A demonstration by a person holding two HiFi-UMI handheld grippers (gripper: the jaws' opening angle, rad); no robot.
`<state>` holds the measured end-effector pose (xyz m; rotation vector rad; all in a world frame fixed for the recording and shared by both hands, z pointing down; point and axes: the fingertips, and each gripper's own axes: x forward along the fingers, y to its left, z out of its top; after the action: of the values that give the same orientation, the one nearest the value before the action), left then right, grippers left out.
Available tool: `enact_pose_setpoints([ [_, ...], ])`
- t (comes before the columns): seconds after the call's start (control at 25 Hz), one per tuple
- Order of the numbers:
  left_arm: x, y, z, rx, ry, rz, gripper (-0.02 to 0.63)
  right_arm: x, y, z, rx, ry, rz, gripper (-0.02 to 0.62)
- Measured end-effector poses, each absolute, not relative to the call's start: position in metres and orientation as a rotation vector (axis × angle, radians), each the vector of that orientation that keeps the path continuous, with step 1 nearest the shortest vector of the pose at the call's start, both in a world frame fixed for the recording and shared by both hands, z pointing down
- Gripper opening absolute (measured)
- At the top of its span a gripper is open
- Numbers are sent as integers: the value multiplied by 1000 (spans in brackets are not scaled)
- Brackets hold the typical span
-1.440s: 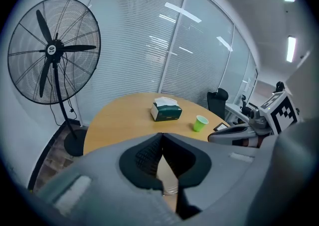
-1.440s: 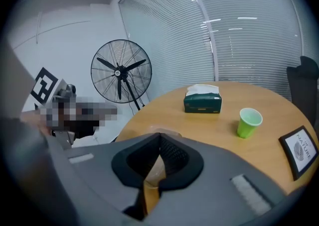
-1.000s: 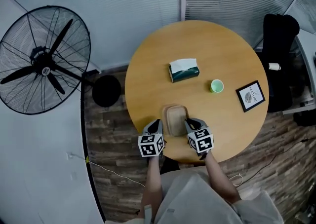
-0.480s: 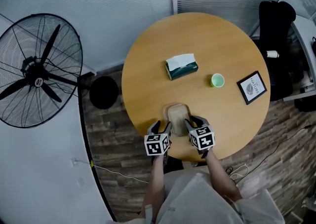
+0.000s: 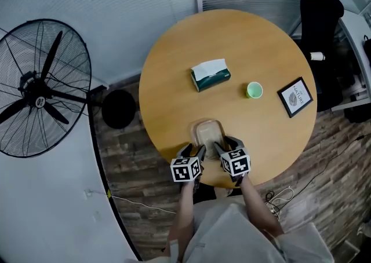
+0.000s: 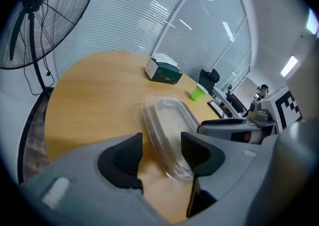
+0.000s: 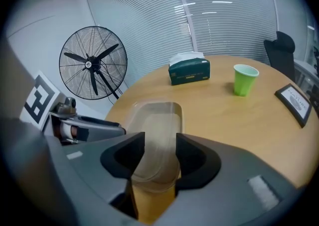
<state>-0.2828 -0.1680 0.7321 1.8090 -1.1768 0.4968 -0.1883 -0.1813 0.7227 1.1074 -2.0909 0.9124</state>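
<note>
On your left gripper (image 6: 162,146) the fingers stand wide apart, gripping nothing. The clear shallow plastic container (image 6: 167,118) has its near rim between them, closer to the right finger. Your right gripper (image 7: 159,144) gapes too, straddling that same end. Centre up and stay level: I'd judge that rim flimsy.

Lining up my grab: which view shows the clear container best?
Left gripper view: the clear container shows nearly whole, near end inside the open left gripper. In the right gripper view the right gripper partly hides its near end. Head view shows it small.
</note>
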Motion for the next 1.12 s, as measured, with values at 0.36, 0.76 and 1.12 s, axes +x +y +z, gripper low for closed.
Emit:
enact_pose_setpoints([
  [0.36, -279, -167, 735, 1820, -1117, 491, 245, -196, -179, 729, 1134, -2047, 884, 196],
  [0.76, -272, -164, 737, 1849, -1038, 481, 224, -198, -174, 728, 1220, -2011, 913, 187],
  [1.12, -270, -162, 725, 1879, -1057, 477, 224, -200, -168, 716, 1247, -2029, 895, 176],
])
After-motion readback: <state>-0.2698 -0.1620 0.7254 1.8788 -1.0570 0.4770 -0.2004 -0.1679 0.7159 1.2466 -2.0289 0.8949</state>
